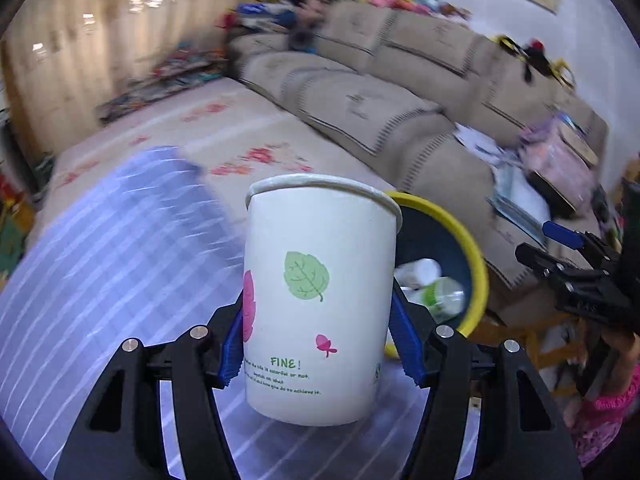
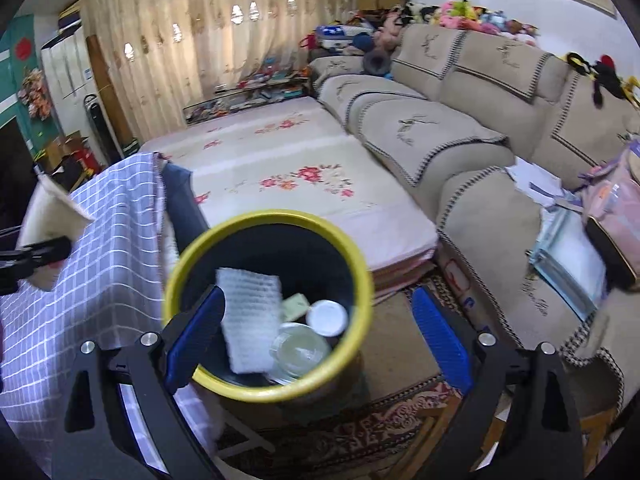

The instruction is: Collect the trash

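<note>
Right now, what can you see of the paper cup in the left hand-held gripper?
The paper cup is white, with a rolled rim and what looks like a flat white lid. Its wall carries a green leaf, pink prints and green text reading "FINE!". It stands roughly upright, leaning slightly, undented. The left hand-held gripper clamps its lower half, blue pads pressing both sides. It hangs above the checked cloth, with the yellow-rimmed bin just behind and right of it. Nothing else touches it.
</note>
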Available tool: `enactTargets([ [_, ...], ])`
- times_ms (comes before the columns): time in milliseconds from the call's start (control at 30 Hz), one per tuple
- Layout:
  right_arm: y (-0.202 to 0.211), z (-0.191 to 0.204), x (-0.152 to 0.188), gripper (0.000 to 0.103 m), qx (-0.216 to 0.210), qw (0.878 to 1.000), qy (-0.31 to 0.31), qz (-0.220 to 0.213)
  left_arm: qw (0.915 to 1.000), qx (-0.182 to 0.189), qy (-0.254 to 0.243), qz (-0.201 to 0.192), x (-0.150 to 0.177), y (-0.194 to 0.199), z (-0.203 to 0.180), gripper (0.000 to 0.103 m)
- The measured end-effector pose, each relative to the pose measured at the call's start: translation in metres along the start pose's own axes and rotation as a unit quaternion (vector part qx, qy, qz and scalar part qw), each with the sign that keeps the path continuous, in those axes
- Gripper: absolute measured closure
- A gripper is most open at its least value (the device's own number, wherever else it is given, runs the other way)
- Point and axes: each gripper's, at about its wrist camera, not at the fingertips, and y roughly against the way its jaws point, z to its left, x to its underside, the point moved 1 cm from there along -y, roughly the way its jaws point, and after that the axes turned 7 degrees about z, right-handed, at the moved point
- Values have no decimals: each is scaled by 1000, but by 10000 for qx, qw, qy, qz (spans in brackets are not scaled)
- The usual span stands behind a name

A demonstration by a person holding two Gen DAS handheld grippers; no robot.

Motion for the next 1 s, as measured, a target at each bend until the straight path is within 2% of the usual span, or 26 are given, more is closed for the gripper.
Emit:
enactTargets([
  [100,2,-20,6,13,82,9999,-129,36,9993,168,-131,306,-20,-40,-33,41],
  [200,3,-36,11,13,114,9996,-269,60,9978,184,-212,597,-34,-82,-52,39],
  [267,4,-42,14,13,101,9994,-335,59,9971,112,-223,714,-37,-103,-55,35],
  [300,4,-44,15,13,92,9993,-357,64,9969,93,-211,747,-34,-114,-56,27],
  [333,4,-46,15,13,85,9993,-370,70,9969,73,-184,765,-35,-119,-55,19],
  [400,4,-46,17,13,40,9993,-369,84,9973,-19,-42,735,-32,-123,-50,17],
  [500,5,-40,19,13,-58,9995,-295,96,9976,46,165,669,-25,-112,-43,15],
  [600,10,-29,22,13,-174,9997,-151,74,9991,-25,320,270,-5,-66,-29,12],
  [733,25,-1,28,12,-494,9987,149,-22,9964,-414,591,-435,37,14,-8,5],
  [833,37,24,34,11,-720,9965,416,-80,9895,-730,900,-865,77,71,6,5],
  [1000,57,72,47,11,-1097,9889,995,-150,9702,-1445,1397,-1350,150,154,25,5],
])
